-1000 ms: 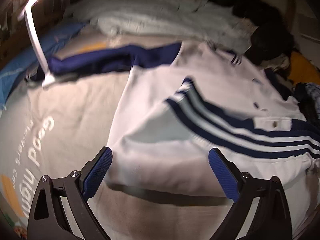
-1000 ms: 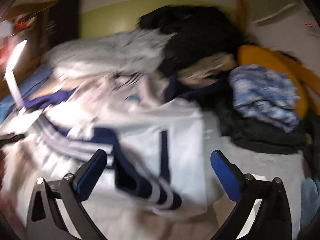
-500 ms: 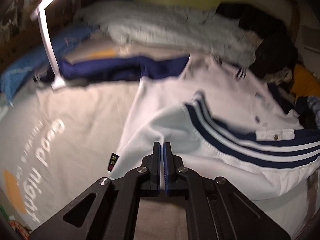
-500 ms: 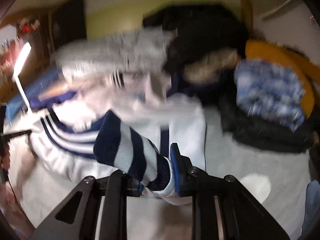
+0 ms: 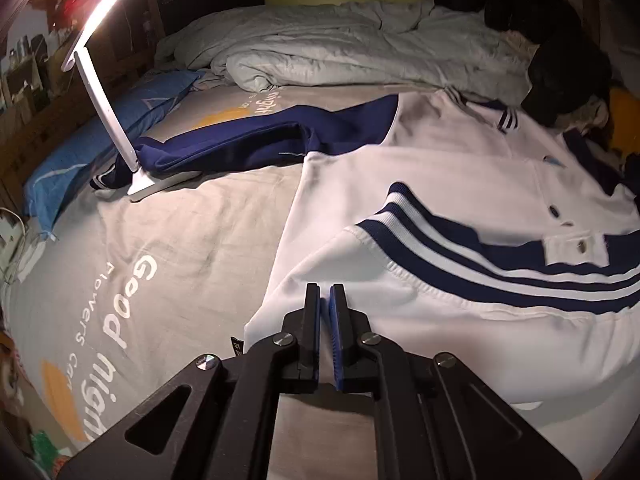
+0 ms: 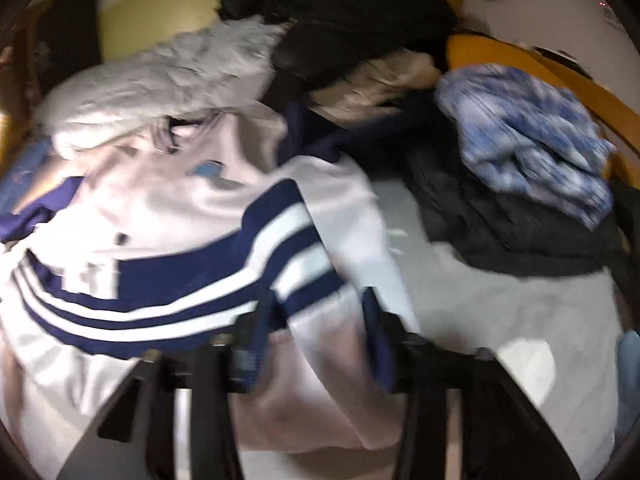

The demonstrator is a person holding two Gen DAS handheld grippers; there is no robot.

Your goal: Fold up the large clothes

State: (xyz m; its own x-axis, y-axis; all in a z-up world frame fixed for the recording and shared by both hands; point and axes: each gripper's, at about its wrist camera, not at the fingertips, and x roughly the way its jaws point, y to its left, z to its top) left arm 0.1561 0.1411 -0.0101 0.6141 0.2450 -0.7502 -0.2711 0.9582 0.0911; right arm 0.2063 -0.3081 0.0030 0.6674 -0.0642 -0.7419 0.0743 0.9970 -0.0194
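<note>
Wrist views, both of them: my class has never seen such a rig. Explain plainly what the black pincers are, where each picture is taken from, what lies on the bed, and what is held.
There is no robot here. A person holds a two-finger tool in each hand, and a wide-angle camera on each one looks along its fingers. One picture looks out from the left tool, the other from the right tool.

On the printed grey bed sheet lies a white jacket with navy stripes. Its navy sleeve stretches towards a desk lamp. A crumpled duvet and a pile of clothes lie behind.

The left tool is shut, apparently pinching the jacket's hem. The right tool's jaws have just been opening, with the striped cuff between them. That picture is blurred, but the cuff looks released.
</note>
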